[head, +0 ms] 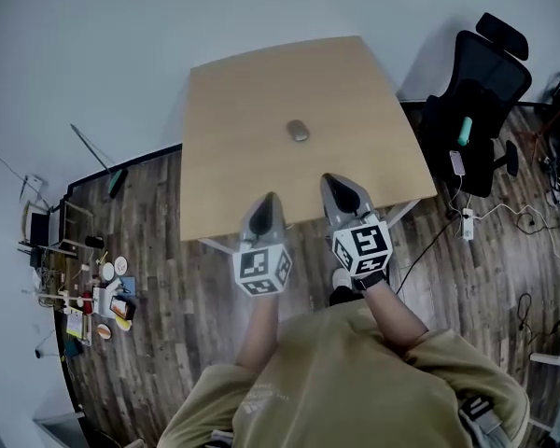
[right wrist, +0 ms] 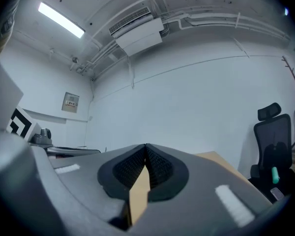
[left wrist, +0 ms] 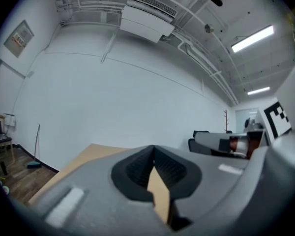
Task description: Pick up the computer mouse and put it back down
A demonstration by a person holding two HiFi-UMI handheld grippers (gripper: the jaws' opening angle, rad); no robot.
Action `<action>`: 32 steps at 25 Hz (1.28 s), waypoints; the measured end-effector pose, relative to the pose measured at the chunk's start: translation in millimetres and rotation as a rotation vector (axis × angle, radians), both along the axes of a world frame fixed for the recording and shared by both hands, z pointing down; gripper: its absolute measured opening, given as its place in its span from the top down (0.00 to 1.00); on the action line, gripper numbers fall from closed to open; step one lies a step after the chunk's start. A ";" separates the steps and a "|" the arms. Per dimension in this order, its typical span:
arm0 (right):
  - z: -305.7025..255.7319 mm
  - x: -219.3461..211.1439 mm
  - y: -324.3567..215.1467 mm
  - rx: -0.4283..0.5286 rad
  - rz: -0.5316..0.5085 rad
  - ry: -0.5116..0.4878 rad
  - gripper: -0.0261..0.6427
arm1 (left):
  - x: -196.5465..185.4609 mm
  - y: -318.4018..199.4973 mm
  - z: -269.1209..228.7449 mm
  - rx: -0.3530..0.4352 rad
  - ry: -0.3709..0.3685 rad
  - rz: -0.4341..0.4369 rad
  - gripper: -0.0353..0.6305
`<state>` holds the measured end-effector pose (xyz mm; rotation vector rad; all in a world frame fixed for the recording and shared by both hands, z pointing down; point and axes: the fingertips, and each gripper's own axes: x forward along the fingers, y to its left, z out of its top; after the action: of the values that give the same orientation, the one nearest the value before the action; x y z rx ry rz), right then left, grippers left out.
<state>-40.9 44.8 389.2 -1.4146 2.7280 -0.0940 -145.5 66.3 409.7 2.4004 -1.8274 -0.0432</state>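
My left claw (head: 267,199) and right claw (head: 329,179) are both clenched on nothing, their tips over the near edge of the tan table (head: 233,91). The mouse (head: 300,132) lies alone near the table's middle, apart from both claws. A dark wood floor (head: 168,250) surrounds the table, and a black chair (head: 481,82) stands to its right. A white wall (left wrist: 113,97) faces me, with an air conditioner (left wrist: 147,21) up high.

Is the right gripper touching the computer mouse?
Apart. The head view shows bare tabletop between the right gripper and the computer mouse.
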 end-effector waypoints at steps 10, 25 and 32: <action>33.0 26.9 -105.5 -0.077 -0.093 0.041 0.95 | 23.1 -87.4 13.7 -0.011 -0.027 -0.115 0.94; 135.4 5.6 -219.0 -0.301 -0.087 0.147 0.95 | 6.2 -200.8 90.0 -0.154 -0.051 -0.048 0.94; 196.0 -30.4 -278.9 -0.444 -0.074 0.209 0.92 | -37.0 -263.5 119.9 -0.225 -0.036 -0.029 0.94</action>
<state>-71.3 -234.1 585.1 -1.4887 3.0663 -0.6256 -182.5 -197.2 529.6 2.2350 -1.7762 0.1938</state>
